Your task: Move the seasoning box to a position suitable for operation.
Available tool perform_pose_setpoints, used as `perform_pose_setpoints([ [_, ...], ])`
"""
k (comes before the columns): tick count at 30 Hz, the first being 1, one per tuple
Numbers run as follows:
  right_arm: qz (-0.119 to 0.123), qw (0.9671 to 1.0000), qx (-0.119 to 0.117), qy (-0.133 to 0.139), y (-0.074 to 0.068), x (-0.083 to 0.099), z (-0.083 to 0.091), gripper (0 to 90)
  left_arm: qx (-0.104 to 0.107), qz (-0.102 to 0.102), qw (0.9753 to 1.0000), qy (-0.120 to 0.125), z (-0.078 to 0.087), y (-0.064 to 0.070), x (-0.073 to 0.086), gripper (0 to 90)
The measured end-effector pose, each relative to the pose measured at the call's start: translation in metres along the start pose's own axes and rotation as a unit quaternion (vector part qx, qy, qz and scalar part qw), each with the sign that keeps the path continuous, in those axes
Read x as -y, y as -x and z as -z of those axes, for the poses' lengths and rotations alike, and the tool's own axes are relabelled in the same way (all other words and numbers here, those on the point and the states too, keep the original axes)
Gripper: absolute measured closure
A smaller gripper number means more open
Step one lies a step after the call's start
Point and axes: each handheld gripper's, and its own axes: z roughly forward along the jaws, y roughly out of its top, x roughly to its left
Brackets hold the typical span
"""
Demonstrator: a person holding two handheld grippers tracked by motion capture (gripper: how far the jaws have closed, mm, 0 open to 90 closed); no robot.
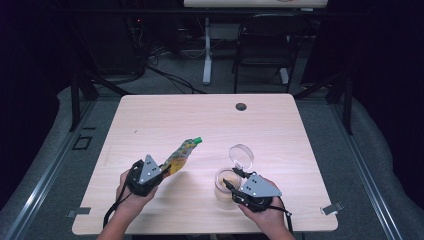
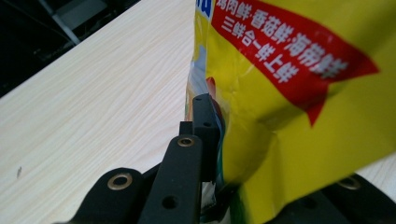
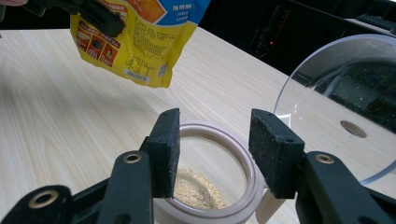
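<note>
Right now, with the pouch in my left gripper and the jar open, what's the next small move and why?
Probably carry the yellow pouch over the open jar. The left gripper is shut on the pouch, held off to the jar's side, above the table. The jar's clear lid is tipped back, there is powder at the bottom, and the right gripper, jaws apart, sits at its rim.

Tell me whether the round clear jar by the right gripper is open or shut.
Open: the round clear jar has its clear hinged lid swung up, with tan powder inside.

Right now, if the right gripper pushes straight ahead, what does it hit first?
Probably the jar: its rim sits just beyond the open right gripper. The raised lid stands beyond, to the side. Depth is unclear.
</note>
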Motion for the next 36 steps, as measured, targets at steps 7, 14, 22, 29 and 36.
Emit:
perform_pose_setpoints([
  [7, -0.001, 1.0, 0.0, 0.002, 0.0, 0.0, 0.0, 53.6, 0.005, 0.048, 0.9988, 0.011, 0.002, -0.013, 0.006, 88.7],
  [14, -0.002, 1.0, 0.0, 0.002, 0.001, 0.0, 0.001, 53.7, 0.007, 0.077, 0.9969, 0.011, 0.001, -0.02, 0.012, 88.7],
  [22, -0.004, 1.0, 0.001, 0.002, 0.002, 0.001, 0.002, 53.8, 0.014, 0.115, 0.9932, 0.017, -0.001, -0.03, 0.02, 88.7],
  [29, -0.002, 1.0, 0.002, 0.001, 0.001, 0.001, 0.002, 53.9, 0.016, 0.137, 0.9902, 0.023, -0.002, -0.036, 0.025, 88.7],
  [36, -0.004, 1.0, 0.002, 0.003, 0.002, 0.001, 0.002, 54.0, 0.017, 0.147, 0.9887, 0.025, -0.002, -0.039, 0.027, 88.7],
])
